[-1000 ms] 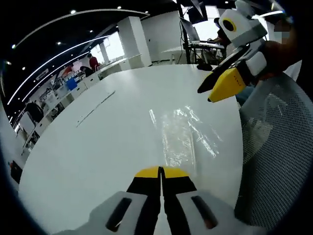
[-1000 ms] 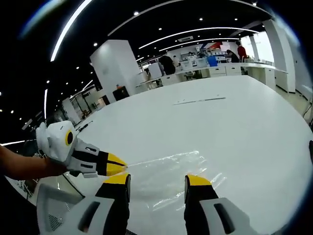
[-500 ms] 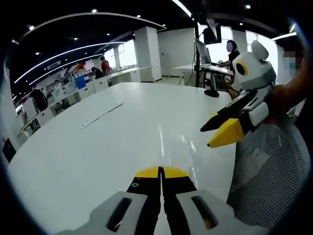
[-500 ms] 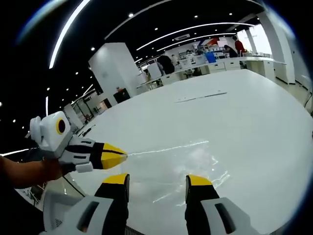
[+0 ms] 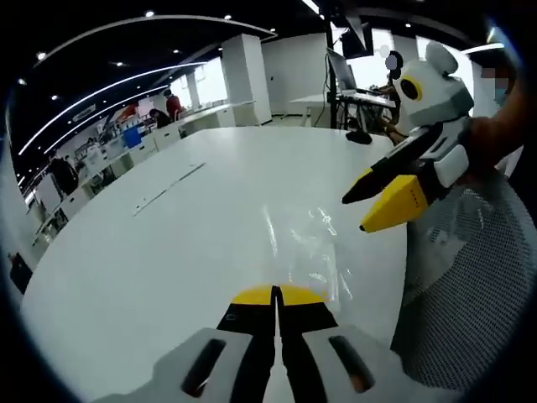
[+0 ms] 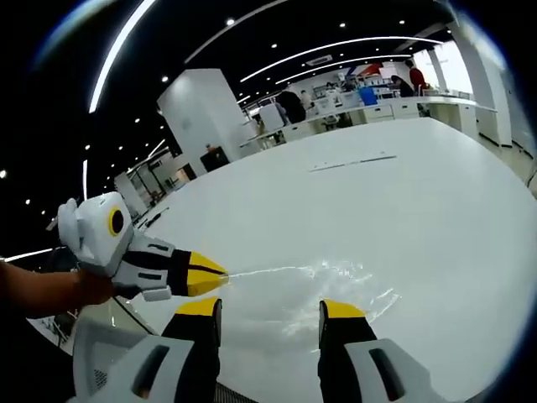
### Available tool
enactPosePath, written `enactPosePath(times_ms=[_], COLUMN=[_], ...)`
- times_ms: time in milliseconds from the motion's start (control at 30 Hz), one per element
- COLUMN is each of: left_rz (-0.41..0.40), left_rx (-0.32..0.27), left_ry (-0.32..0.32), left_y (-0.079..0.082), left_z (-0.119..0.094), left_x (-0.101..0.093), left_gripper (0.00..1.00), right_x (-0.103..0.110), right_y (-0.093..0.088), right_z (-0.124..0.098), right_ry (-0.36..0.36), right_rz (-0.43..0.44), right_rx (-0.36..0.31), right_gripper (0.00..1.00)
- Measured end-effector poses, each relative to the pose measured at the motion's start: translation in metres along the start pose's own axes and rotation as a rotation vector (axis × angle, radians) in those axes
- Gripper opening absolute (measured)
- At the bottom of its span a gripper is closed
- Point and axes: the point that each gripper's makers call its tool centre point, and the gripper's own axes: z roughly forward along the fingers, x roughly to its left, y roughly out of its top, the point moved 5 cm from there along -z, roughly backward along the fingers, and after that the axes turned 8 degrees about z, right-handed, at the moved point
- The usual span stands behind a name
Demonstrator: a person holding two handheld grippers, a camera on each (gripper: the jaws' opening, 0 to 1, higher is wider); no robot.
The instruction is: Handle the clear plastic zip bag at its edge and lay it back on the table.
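The clear plastic zip bag point(image 5: 306, 252) lies crinkled on the white table point(image 5: 168, 252), stretching away from my left gripper point(image 5: 275, 292). That gripper's yellow-tipped jaws are shut on the bag's near edge. In the right gripper view the left gripper point(image 6: 220, 274) comes in from the left, and the bag point(image 6: 336, 281) spreads out from its tip, low over the table point(image 6: 403, 201). My right gripper point(image 6: 270, 309) stands open just short of the bag, with nothing between its jaws. It also shows in the left gripper view point(image 5: 356, 214), open, hovering over the bag's right side.
A grey mesh chair point(image 5: 470, 294) stands against the table's edge on the right. A thin strip point(image 5: 168, 185) lies far out on the table point(image 6: 352, 161). Desks, a monitor point(image 5: 344, 67) and people fill the office beyond.
The bag's edge was raised half a second ago; now the left gripper has brought it back down, and the bag spreads lower over the table. The right gripper stays open.
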Motion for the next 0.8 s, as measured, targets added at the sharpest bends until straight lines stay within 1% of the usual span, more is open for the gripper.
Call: enactPosePath(times_ms=[100, 133, 167, 200, 267, 333, 400, 467, 533, 633, 733, 767, 800], left_rz=[0.006, 0.03, 0.038, 0.027, -0.061, -0.109, -0.138, -0.155, -0.18, -0.222, -0.277, -0.3, -0.304], left_rx=[0.016, 0.032, 0.033, 0.027, 0.011, 0.004, -0.003, -0.006, -0.009, -0.015, -0.028, -0.036, -0.036], left_ry=[-0.005, -0.007, -0.007, -0.02, -0.028, -0.026, -0.02, -0.018, -0.013, -0.002, 0.005, 0.008, 0.009], left_y=[-0.005, -0.008, -0.008, -0.007, -0.004, -0.003, -0.002, 0.002, 0.002, -0.004, -0.003, -0.006, -0.006], left_z=[0.004, 0.005, 0.006, 0.006, 0.005, 0.004, 0.004, 0.001, 0.001, -0.001, -0.002, -0.003, -0.003], left_x=[-0.004, -0.005, -0.007, -0.009, -0.012, -0.011, -0.009, -0.01, -0.008, -0.001, 0.0, 0.003, 0.004], left_gripper=[0.0, 0.0, 0.0, 0.0, 0.0, 0.0, 0.0, 0.0, 0.0, 0.0, 0.0, 0.0, 0.0], right_x=[-0.002, -0.003, -0.003, -0.004, -0.005, -0.006, -0.006, -0.007, -0.008, -0.011, -0.01, -0.011, -0.012], right_y=[0.0, 0.0, 0.0, 0.0, -0.001, -0.003, -0.006, -0.007, -0.01, -0.017, -0.018, -0.018, -0.018], right_z=[-0.001, -0.001, -0.001, -0.002, -0.002, -0.001, 0.0, 0.001, 0.004, 0.01, 0.013, 0.014, 0.014], right_ry=[-0.008, -0.01, -0.012, -0.014, -0.02, -0.022, -0.024, -0.026, -0.023, -0.019, -0.011, -0.004, -0.003], right_rz=[-0.009, -0.011, -0.011, -0.012, -0.015, -0.008, -0.001, 0.0, 0.011, 0.038, 0.056, 0.077, 0.081], right_rx=[0.0, 0.002, 0.002, 0.003, 0.008, 0.012, 0.019, 0.023, 0.034, 0.05, 0.058, 0.063, 0.065], right_gripper=[0.44, 0.44, 0.44, 0.44, 0.44, 0.44, 0.44, 0.44, 0.44, 0.45, 0.45, 0.45, 0.45])
